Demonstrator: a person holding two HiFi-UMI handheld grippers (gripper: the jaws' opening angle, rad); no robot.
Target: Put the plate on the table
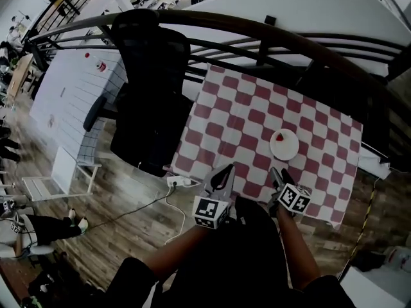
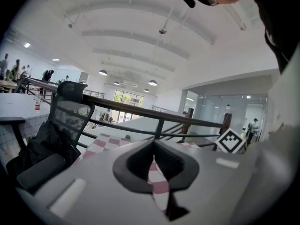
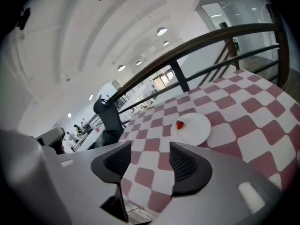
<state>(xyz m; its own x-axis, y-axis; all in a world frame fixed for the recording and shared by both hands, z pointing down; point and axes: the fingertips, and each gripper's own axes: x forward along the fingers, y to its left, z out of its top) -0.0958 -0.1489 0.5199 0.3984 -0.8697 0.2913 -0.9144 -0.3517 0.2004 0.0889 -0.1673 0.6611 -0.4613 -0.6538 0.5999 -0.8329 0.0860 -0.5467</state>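
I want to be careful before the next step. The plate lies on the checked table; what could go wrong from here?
1. The open right gripper points at the plate from nearby; a bump could probably roll the small red piece off it.
2. The left gripper is by the near edge of the tablecloth; snagging the cloth might drag the plate.

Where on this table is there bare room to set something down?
Bare: the table left of the plate, toward the chair, and behind it up to the railing. Crowded: the near side, with plate, left gripper and right gripper.
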